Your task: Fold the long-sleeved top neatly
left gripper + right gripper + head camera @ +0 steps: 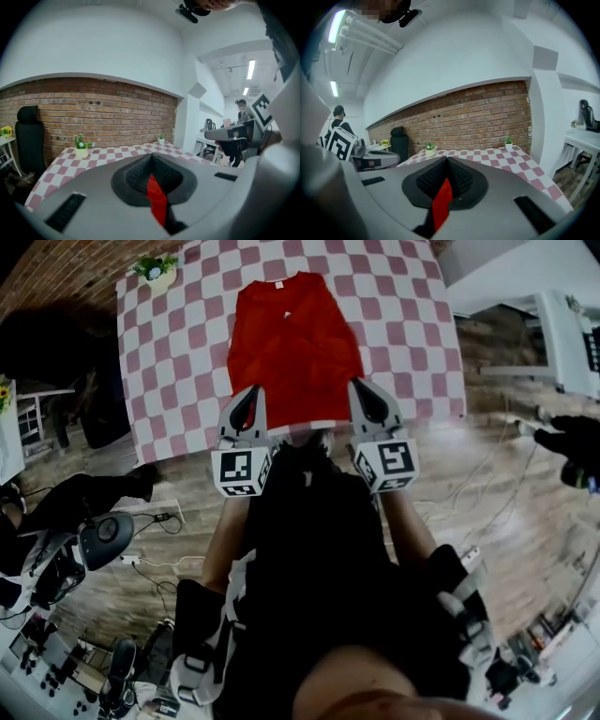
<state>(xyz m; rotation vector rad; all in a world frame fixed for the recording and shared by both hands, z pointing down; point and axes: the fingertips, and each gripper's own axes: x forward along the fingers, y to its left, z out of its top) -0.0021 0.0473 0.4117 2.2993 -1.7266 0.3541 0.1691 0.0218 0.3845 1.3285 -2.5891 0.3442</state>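
Red top (295,343) is lying spread on the checked bench (178,362), neck end twd the far side, bottom hem at the near edge by the person. L claw (249,407) is gripping the hem's left corner, jaws closed tight on the fabric. R claw (367,401) is gripping the right corner the same way, w/ a red strip showing btwn its jaws. Potted plant (156,270) is sitting at the far-left bench corner.

No legible text; only coded square markers (241,472) on the cubes (385,465).
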